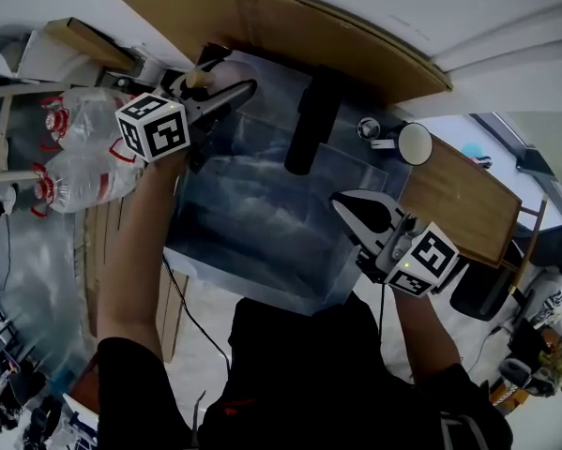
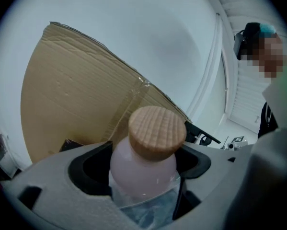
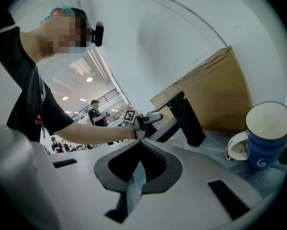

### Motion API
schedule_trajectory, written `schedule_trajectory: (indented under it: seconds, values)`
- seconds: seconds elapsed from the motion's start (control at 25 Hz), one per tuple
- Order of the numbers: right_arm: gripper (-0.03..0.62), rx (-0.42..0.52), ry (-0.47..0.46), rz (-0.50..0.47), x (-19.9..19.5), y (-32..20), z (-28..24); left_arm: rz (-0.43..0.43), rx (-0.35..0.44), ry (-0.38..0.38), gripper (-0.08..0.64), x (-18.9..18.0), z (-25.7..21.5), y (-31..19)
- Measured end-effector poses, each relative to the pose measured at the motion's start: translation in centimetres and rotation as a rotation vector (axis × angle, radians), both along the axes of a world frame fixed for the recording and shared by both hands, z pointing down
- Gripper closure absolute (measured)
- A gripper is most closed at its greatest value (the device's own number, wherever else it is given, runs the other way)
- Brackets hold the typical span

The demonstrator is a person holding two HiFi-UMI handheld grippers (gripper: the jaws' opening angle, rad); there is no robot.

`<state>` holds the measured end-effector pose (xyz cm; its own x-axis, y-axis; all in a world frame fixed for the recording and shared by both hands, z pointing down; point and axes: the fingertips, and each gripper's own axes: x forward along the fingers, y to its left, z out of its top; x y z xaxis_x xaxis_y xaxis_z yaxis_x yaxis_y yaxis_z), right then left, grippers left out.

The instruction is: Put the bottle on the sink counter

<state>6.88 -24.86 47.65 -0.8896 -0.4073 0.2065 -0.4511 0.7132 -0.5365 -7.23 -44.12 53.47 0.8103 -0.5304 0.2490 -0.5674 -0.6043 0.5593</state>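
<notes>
A pale pink bottle (image 2: pixel 142 169) with a round wooden cap (image 2: pixel 156 131) stands upright between the jaws of my left gripper (image 2: pixel 144 163), which is shut on its shoulder. In the head view the bottle (image 1: pixel 220 71) and left gripper (image 1: pixel 228 96) are at the back left corner of the steel sink (image 1: pixel 262 242), close to the black faucet (image 1: pixel 311 125). My right gripper (image 1: pixel 348 204) hovers over the sink's right rim. Its jaws (image 3: pixel 141 145) meet with nothing held.
A cardboard sheet (image 1: pixel 290 36) leans on the wall behind the sink. A blue cup (image 3: pixel 268 138) and a white ring stand on the counter at the right, beside a wooden board (image 1: pixel 459 200). Large plastic water bottles (image 1: pixel 83 148) lie to the left.
</notes>
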Motion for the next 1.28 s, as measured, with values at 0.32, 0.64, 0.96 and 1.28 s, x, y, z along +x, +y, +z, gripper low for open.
schedule_trajectory:
  seconds: [0.32, 0.64, 0.96, 1.28]
  values:
    - [0.588, 0.004, -0.004, -0.001, 0.0, -1.1, 0.7, 0.03, 0.001, -0.189, 0.181, 0.8, 2.9, -2.4]
    - [0.588, -0.027, -0.004, 0.004, 0.3, -0.9, 1.8, 0.077, 0.008, -0.388, 0.181, 1.1, 5.6, -3.6]
    - [0.588, -0.047, -0.01, 0.006, 0.1, -0.5, 2.6, 0.109, 0.043, -0.51, 0.181, 1.9, 6.5, -4.4]
    - [0.588, -0.055, -0.008, 0.005, 0.3, -0.6, 3.0, 0.144, 0.078, -0.583, 0.181, 2.6, 7.1, -4.4]
